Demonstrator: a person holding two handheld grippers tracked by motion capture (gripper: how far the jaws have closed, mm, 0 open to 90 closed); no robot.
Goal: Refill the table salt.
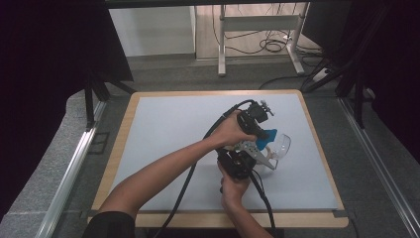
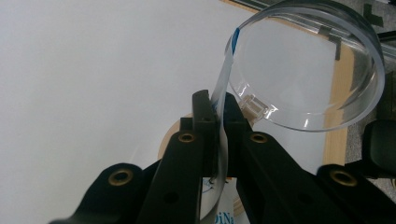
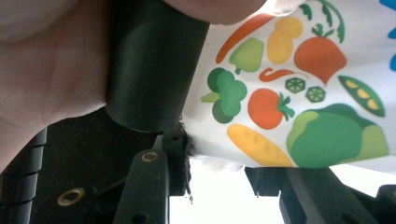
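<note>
Behind the hands (image 1: 233, 131), container (image 1: 277, 148) half-hidden.

Vegetable-printed pack (image 3: 299, 93) cut off, claw-covered

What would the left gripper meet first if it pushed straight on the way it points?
Probably the clear round lid ahead of the left gripper, whose jaws pinch a thin strip joined to it; depth is unclear.

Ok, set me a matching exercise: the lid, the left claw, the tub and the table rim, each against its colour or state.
Things:
1. lid
2. left claw
3. tub
4. table rim

Colour or state:
a. bare wood
b. printed with vegetables
c. clear and round
d. shut on a thin strip

Pairs: 1-c, 2-d, 3-b, 4-a
</note>
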